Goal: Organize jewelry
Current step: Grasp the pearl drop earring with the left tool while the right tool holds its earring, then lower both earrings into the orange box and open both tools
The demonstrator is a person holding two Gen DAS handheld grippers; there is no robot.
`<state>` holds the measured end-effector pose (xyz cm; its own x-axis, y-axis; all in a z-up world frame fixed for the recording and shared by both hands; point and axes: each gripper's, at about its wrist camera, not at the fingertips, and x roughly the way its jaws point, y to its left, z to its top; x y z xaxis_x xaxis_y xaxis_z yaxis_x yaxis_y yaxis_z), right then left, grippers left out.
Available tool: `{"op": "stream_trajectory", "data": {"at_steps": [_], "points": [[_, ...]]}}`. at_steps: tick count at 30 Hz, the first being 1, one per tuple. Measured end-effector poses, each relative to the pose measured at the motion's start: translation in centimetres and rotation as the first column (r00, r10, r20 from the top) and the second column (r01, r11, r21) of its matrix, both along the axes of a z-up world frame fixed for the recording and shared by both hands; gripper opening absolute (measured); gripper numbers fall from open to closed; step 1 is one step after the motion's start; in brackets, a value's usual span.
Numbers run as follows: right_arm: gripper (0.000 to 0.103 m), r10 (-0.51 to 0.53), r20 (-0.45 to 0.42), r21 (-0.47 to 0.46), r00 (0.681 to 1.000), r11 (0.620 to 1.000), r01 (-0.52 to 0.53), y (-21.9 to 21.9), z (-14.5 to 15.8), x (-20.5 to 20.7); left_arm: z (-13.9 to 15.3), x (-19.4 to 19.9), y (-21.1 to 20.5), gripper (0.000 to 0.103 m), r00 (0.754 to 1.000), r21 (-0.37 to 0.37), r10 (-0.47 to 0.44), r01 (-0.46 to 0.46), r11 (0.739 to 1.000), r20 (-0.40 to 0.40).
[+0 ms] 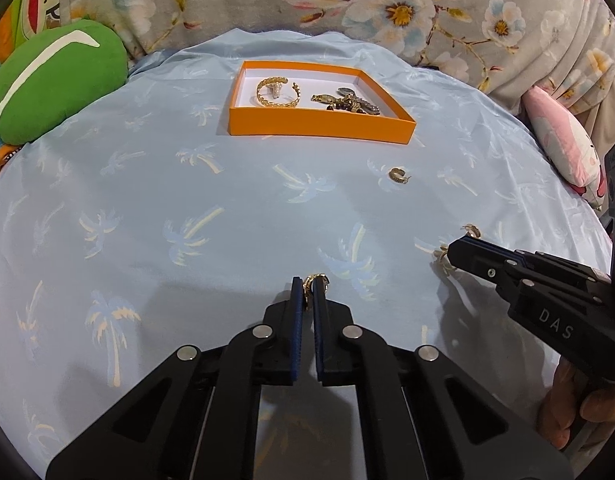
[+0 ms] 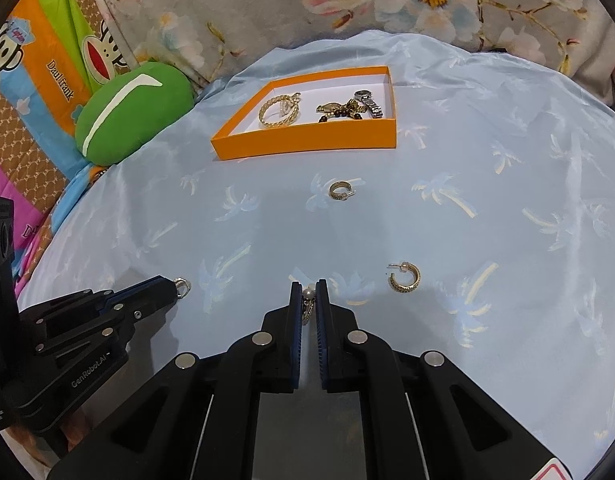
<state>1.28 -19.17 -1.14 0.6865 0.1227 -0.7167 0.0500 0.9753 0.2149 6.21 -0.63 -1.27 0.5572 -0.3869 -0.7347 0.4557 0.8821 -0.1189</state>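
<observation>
An orange tray (image 1: 319, 126) (image 2: 303, 142) at the far side of the blue cloth holds a gold bracelet (image 1: 277, 94) (image 2: 279, 110), a watch (image 2: 369, 104) and dark beads. My left gripper (image 1: 307, 282) (image 2: 175, 284) is shut on a small gold earring (image 1: 316, 281) (image 2: 182, 286) near the cloth. My right gripper (image 2: 308, 286) (image 1: 453, 250) is shut on a pearl earring (image 2: 308, 296) (image 1: 443, 258). Two gold hoop earrings lie loose, one (image 2: 405, 278) just right of my right gripper, one (image 2: 341, 191) (image 1: 398, 176) nearer the tray.
A green cushion (image 1: 55, 80) (image 2: 131, 108) lies at the far left. A pink cushion (image 1: 563, 148) lies at the right. Floral fabric (image 1: 347, 0) rises behind the tray. The blue palm-print cloth (image 1: 187, 220) covers the surface.
</observation>
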Motion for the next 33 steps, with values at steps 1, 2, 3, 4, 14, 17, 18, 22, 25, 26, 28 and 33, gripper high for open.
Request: {"op": "stream_trajectory", "data": {"at_steps": [1,2,3,4,14,17,18,22,25,26,28,33], "points": [[0.006,-0.002,0.003,0.000,1.000,1.000,0.002,-0.1,0.1,0.0,0.0,0.0,0.0,0.003,1.000,-0.002,0.000,0.000,1.000,0.000],[0.006,-0.004,0.007,0.000,1.000,1.000,0.004,-0.1,0.2,0.0,0.1,0.0,0.0,0.003,1.000,-0.003,0.002,-0.002,1.000,0.000],[0.006,-0.006,0.011,-0.001,1.000,1.000,0.006,-0.2,0.3,0.0,0.1,0.1,0.0,0.003,1.000,-0.006,0.004,-0.004,1.000,-0.002],[0.006,-0.008,0.015,0.001,1.000,1.000,0.008,-0.3,0.4,0.0,0.2,0.2,0.0,0.003,1.000,-0.013,0.006,-0.006,1.000,-0.005],[0.006,0.002,0.090,0.012,0.996,1.000,-0.003,-2.1,4.4,4.0,3.5,3.4,-0.9,0.003,0.998,-0.052,0.017,-0.014,0.999,0.059],[0.006,0.008,0.115,0.002,0.993,1.000,-0.008,-2.3,5.6,6.5,5.0,5.9,-1.8,0.004,0.995,-0.062,0.030,-0.024,0.998,0.098],[0.006,0.011,0.123,0.001,0.992,1.000,-0.011,-2.4,5.9,7.5,5.3,6.8,-2.0,0.004,0.994,-0.066,0.035,-0.028,0.997,0.105],[0.006,0.002,0.139,0.027,0.990,1.000,-0.006,-3.0,6.4,11.5,6.7,10.9,-3.3,0.003,0.990,-0.089,0.053,-0.041,0.995,0.130],[0.006,-0.005,0.145,0.047,0.989,0.999,-0.002,-3.3,6.3,14.0,6.8,13.6,-4.3,0.003,0.988,-0.095,0.070,-0.057,0.994,0.138],[0.006,-0.005,0.145,0.051,0.989,0.999,-0.002,-3.3,6.2,14.7,6.7,14.4,-4.6,0.003,0.988,-0.098,0.072,-0.059,0.993,0.138],[0.006,-0.006,0.139,0.052,0.990,0.999,-0.001,-3.4,5.7,16.2,6.1,15.8,-5.1,0.003,0.989,-0.102,0.072,-0.059,0.993,0.130],[0.006,-0.007,0.108,0.059,0.994,0.998,0.000,-3.6,4.1,18.9,4.3,18.6,-6.3,0.004,0.992,-0.088,0.063,-0.054,0.995,0.107]]}}
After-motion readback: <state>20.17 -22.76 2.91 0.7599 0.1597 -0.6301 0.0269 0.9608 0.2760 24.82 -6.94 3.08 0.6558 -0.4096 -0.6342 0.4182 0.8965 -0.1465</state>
